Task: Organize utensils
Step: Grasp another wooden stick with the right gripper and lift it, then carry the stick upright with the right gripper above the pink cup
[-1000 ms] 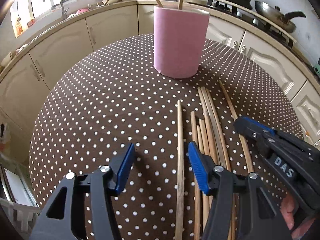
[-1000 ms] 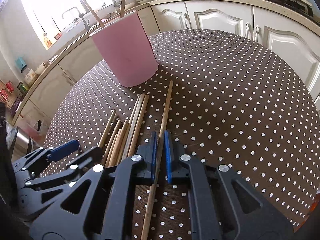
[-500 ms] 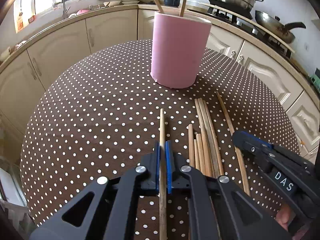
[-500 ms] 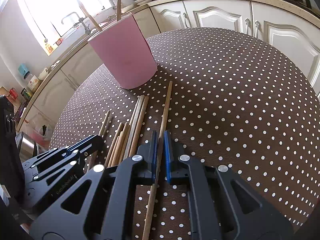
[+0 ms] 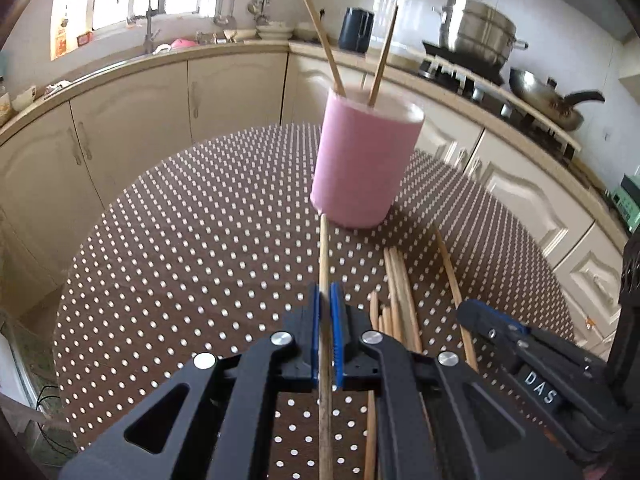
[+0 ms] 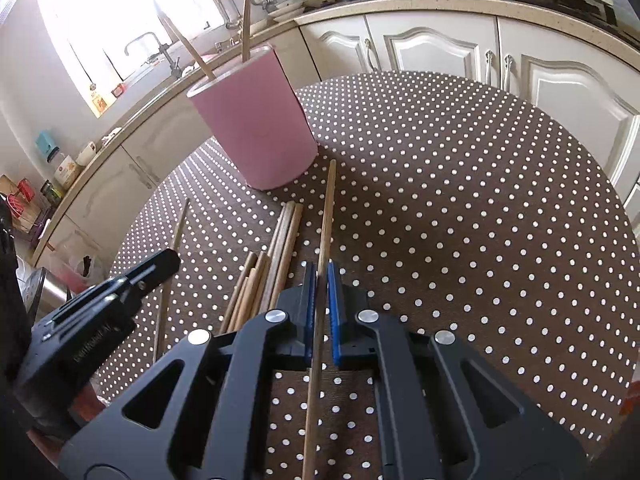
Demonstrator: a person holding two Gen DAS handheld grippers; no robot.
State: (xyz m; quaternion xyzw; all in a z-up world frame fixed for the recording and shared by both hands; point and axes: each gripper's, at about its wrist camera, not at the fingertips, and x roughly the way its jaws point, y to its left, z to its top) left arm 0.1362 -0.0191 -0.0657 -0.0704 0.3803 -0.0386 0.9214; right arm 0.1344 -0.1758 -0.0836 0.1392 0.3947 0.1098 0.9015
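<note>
Writing: "DAS" in white letters on the right gripper's body, read in the left wrist view; small white lettering on the left gripper's body in the right wrist view, too small to read.
Left gripper [image 5: 325, 336]: jaws closed on one chopstick [image 5: 323, 264], which runs forward between the blue pads [image 5: 316, 332]; its far tip sits in line with the foot of the cup.
Right gripper [image 6: 319, 300]: jaws closed on a second chopstick [image 6: 327, 208], whose far end points toward the cup's right side and stops near its base.
Cup [image 5: 362, 164]: one, pink, cylindrical, upright on the table.
Sticks in cup [image 5: 326, 44]: two, leaning apart in a V, tops well above the rim.
Loose pile [image 6: 276, 256]: chopsticks lying side by side on the cloth between the two grippers; about seven, exact count unclear where they overlap.
Table [image 6: 460, 208]: round, brown cloth with white dots.
Counter: one steel pot [image 5: 476, 32] and one pan [image 5: 548, 98] on the stove, one dark jug [image 5: 356, 30], one tap [image 5: 146, 12] by the window.
</note>
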